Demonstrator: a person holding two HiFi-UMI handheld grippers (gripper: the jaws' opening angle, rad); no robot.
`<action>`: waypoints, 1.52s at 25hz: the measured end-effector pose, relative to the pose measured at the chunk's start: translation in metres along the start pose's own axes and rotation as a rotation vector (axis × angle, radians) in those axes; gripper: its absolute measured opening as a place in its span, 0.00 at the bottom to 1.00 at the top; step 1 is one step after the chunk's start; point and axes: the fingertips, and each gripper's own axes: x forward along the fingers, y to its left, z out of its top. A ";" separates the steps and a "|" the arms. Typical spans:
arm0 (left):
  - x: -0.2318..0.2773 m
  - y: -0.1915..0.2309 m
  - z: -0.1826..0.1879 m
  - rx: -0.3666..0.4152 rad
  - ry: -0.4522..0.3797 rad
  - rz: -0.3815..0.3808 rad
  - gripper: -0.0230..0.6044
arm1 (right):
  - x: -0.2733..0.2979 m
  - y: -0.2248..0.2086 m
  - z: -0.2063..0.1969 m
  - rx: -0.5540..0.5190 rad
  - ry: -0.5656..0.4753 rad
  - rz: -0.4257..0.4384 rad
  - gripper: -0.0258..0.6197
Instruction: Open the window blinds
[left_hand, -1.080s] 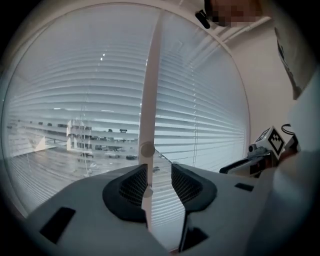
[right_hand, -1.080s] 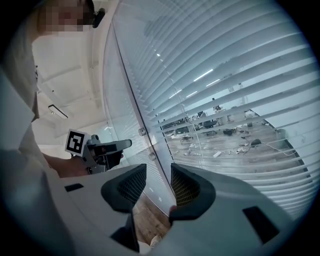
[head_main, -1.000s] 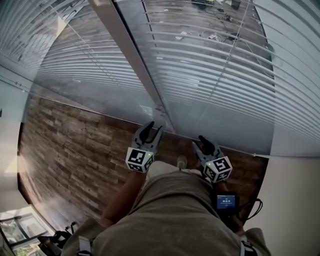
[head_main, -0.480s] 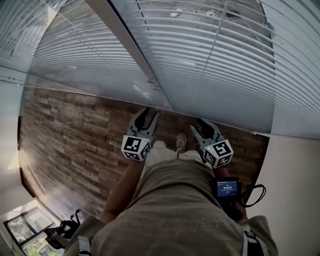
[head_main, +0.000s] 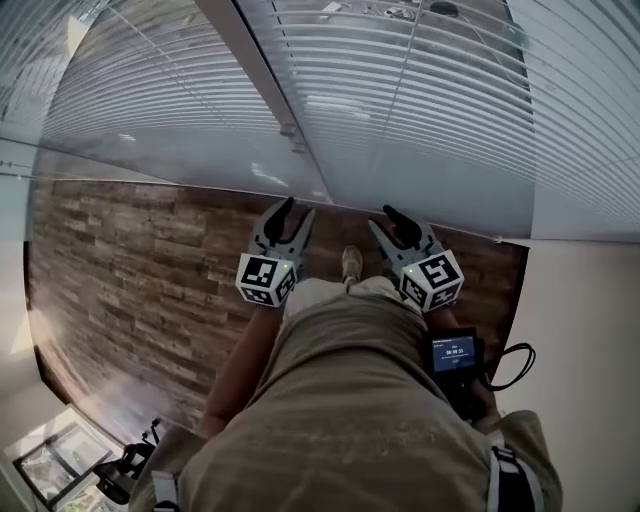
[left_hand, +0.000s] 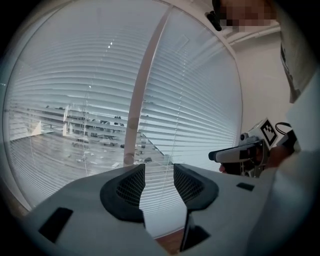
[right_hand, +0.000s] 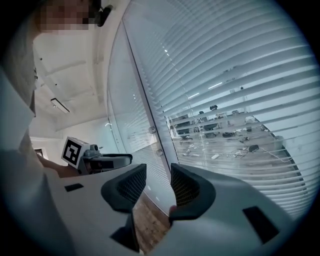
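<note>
The person's legs (head_main: 350, 400) were nearest. Just ahead of them, the left gripper (head_main: 296, 208) and the right gripper (head_main: 385, 222) were held side by side over the wood floor (head_main: 130, 270). The left gripper's jaws had just been opening and stood wide, with nothing between them. The right gripper's jaws stood apart too, holding nothing. Past both grippers hung the blinds (head_main: 450, 110), let down over the window and not touched, on each side of a pale post (head_main: 250, 60).

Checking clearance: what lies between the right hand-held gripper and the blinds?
Nothing; the right gripper view shows a bare stretch from right hand-held gripper to blinds.
</note>
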 end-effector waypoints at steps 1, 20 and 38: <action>-0.004 -0.002 -0.004 0.006 0.000 -0.004 0.31 | -0.001 0.002 -0.004 0.001 -0.003 -0.002 0.29; -0.167 -0.028 -0.070 -0.026 0.012 -0.051 0.32 | -0.041 0.165 -0.065 -0.017 0.026 0.033 0.29; -0.344 -0.142 -0.164 -0.061 0.011 -0.058 0.32 | -0.199 0.291 -0.181 -0.029 0.087 -0.009 0.29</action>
